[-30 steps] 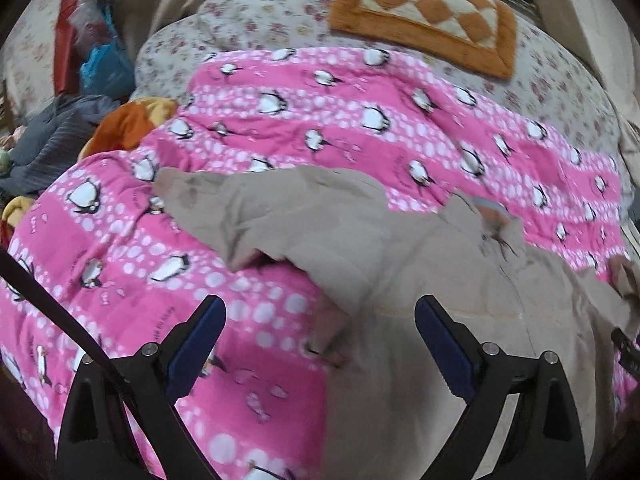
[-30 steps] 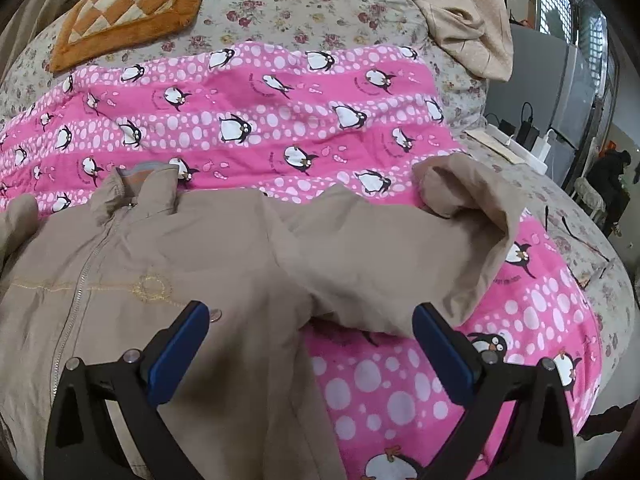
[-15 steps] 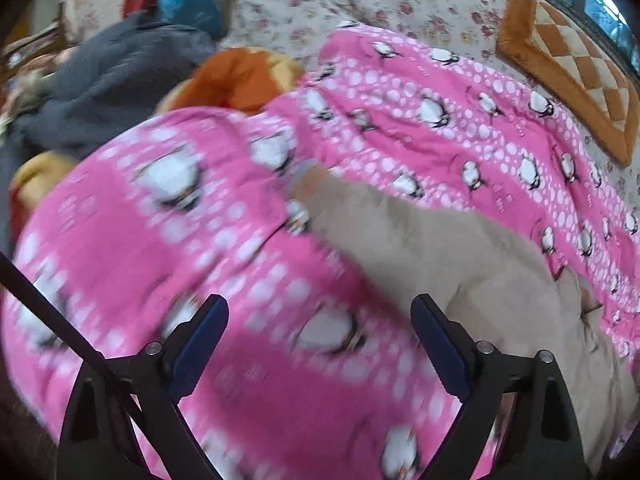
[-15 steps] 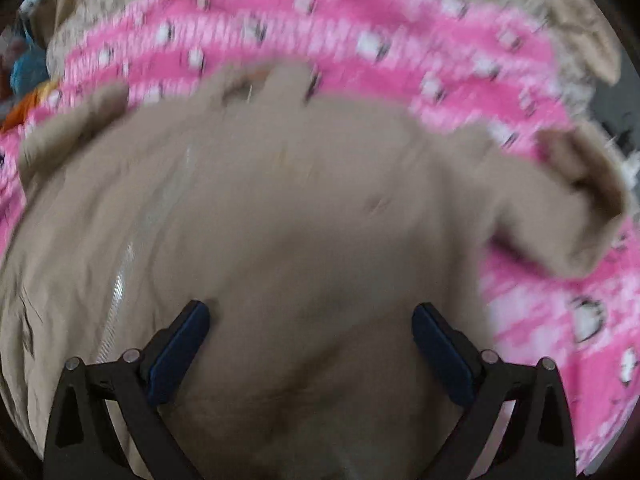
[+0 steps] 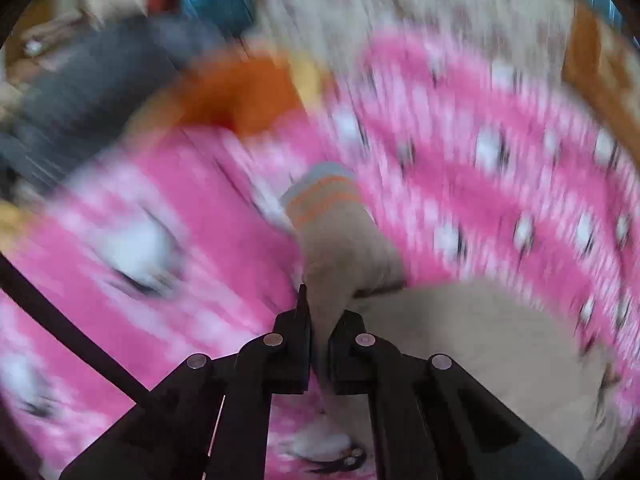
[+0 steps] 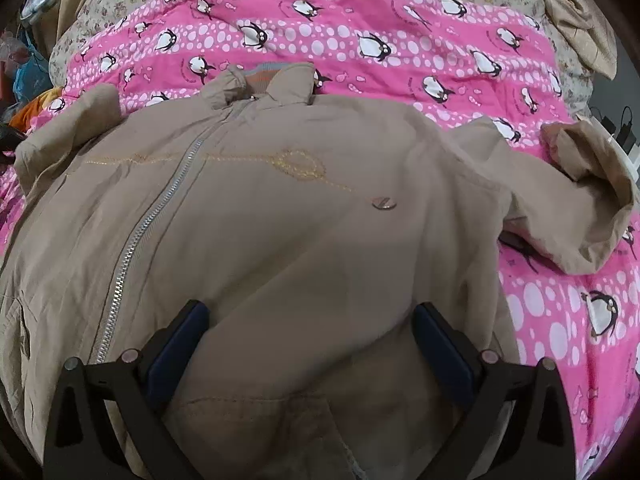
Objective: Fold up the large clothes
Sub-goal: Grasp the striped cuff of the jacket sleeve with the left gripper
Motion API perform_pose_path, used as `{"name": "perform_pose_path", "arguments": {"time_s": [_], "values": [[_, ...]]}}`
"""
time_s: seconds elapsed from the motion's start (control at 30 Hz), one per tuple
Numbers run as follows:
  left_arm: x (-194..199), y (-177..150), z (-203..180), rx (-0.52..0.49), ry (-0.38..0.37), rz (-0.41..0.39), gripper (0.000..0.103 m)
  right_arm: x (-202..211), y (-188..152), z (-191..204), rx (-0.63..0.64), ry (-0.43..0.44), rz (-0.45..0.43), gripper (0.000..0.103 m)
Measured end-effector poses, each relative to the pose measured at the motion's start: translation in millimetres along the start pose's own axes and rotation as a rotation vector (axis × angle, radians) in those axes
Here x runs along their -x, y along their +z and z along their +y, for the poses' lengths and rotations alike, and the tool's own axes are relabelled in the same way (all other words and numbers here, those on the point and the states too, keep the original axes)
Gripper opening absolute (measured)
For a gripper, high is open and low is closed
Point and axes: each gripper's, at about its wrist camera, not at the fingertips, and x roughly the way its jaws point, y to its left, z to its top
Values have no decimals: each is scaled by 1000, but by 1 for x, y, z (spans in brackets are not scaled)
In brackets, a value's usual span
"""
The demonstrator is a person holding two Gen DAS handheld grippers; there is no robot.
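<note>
The left gripper (image 5: pixel 319 332) is clamped on a beige sleeve (image 5: pixel 344 256) of the jacket (image 6: pixel 280 216) — the cloth is pinched between its two black fingers, and the sleeve runs straight ahead of them to a striped grey-and-orange cuff (image 5: pixel 320 192). That view is heavily smeared, so what lies beyond the pink penguin quilt (image 5: pixel 500 160) — probably a heap of grey and orange cloth ahead to the left — cannot be made out well. The right gripper (image 6: pixel 310 344) hangs with its blue-padded fingers wide apart, holding nothing, directly over the jacket's front. The zip (image 6: pixel 140 240) runs ahead to its left; the other sleeve (image 6: pixel 580 208) lies curled ahead to its right on the quilt.
</note>
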Motion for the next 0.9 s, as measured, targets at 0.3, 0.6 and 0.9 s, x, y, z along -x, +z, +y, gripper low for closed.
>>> {"name": "perform_pose_path", "arguments": {"time_s": [0.3, 0.6, 0.9], "values": [[109, 38, -6, -108, 33, -251, 0, 35, 1, -23, -94, 13, -35, 102], [95, -148, -225, -375, -397, 22, 0, 66, -24, -90, -272, -87, -40, 102], [130, -308, -389, -622, -672, 182, 0, 69, -46, -140, -374, -128, -19, 102]]}}
